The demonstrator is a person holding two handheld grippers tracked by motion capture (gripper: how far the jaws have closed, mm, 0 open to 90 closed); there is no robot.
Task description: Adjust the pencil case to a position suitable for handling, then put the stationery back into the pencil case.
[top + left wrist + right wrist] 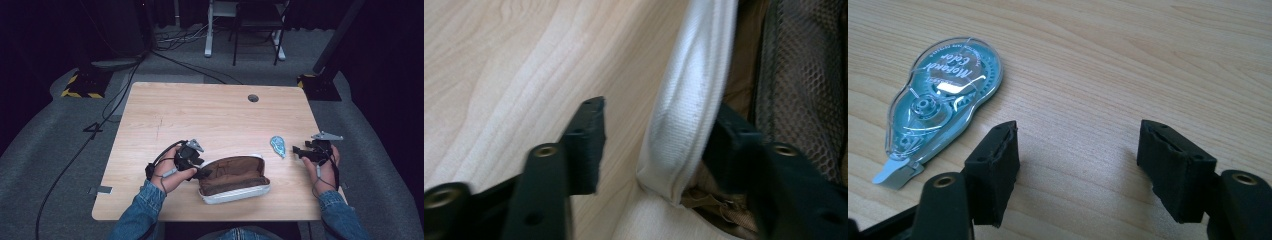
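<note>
Left gripper (649, 145) jaws loose astride the pouch (235, 179) rim; right gripper (1078, 170) gaping, correction tape (943, 102) outside them. Pouch might flop shut, honestly.

A light wooden bench (210, 115) with rounded corners and a small round hole (253, 98) near its far edge. On it lie an open pencil case (233, 179) and, to its right, a correction tape dispenser (278, 145).

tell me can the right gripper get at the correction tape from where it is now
Probably yes. The right gripper has its jaws apart with nothing between them, and the correction tape lies flat on bare table just ahead and to one side of them. Nothing stands between; it would need a small sideways shift.
</note>
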